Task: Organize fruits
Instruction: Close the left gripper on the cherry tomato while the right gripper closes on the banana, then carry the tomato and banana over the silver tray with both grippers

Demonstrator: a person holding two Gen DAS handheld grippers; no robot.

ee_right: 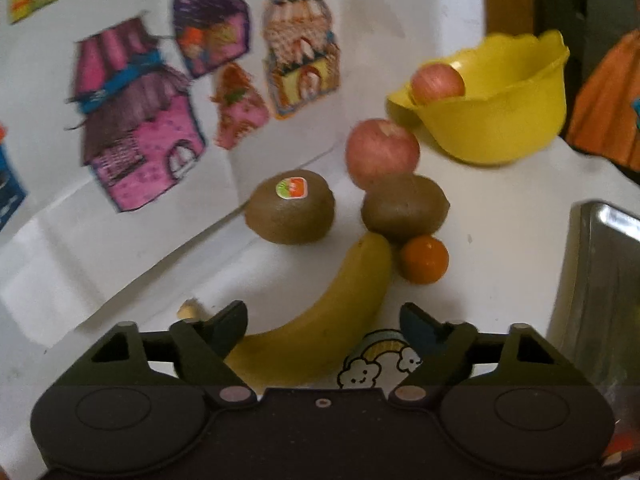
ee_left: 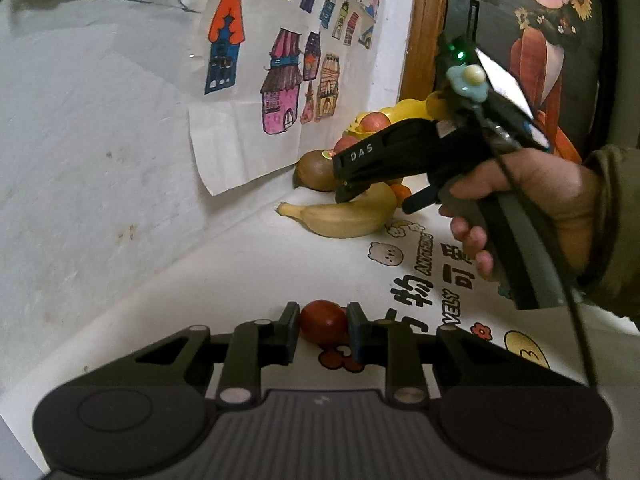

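The white bench [ee_right: 500, 248] is carrying the fruit against a wall hung with house drawings [ee_right: 140, 128]. A yellow bowl [ee_right: 500, 120] is sitting at the back, holding one apple [ee_right: 438, 82]; a second apple [ee_right: 382, 152] is lying just in front of it. The banana [ee_right: 320, 336] is lying between the wide-open fingers of the right gripper [ee_right: 324, 324]. Two kiwis [ee_right: 290, 212] are resting beyond it, and a small orange [ee_right: 424, 258] is sitting beside the banana's tip. The left gripper [ee_left: 323, 330] is closing on a red tomato [ee_left: 323, 320].
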